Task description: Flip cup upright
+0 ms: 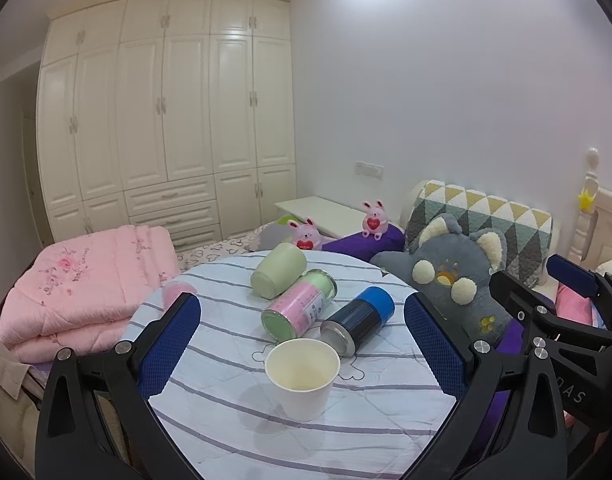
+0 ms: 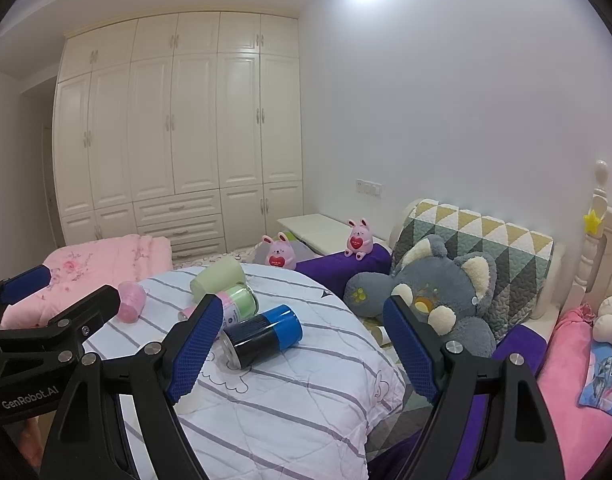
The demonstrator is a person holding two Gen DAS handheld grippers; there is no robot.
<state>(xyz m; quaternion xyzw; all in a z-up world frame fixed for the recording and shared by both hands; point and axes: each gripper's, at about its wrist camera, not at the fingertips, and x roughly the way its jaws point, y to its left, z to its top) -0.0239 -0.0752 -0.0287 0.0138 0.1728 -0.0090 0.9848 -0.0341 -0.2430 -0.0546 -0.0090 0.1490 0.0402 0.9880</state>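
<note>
A white paper cup (image 1: pixel 302 378) stands upright, mouth up, on the striped round table (image 1: pixel 234 420). My left gripper (image 1: pixel 302 330) is open around it, with its fingers apart and not touching the cup. In the right wrist view the cup is mostly hidden behind my right gripper's left finger (image 2: pixel 194 348). My right gripper (image 2: pixel 302 344) is open and empty, to the right of the left gripper, which shows at the left edge (image 2: pixel 46 320).
A green cup (image 1: pixel 278 276), a pink-green can (image 1: pixel 302 308) and a blue-black can (image 1: pixel 358 320) lie on their sides behind the paper cup. A pink cup (image 2: pixel 131 302) lies far left. A grey plush (image 1: pixel 454 276), a pink quilt (image 1: pixel 78 284) and pillows surround the table.
</note>
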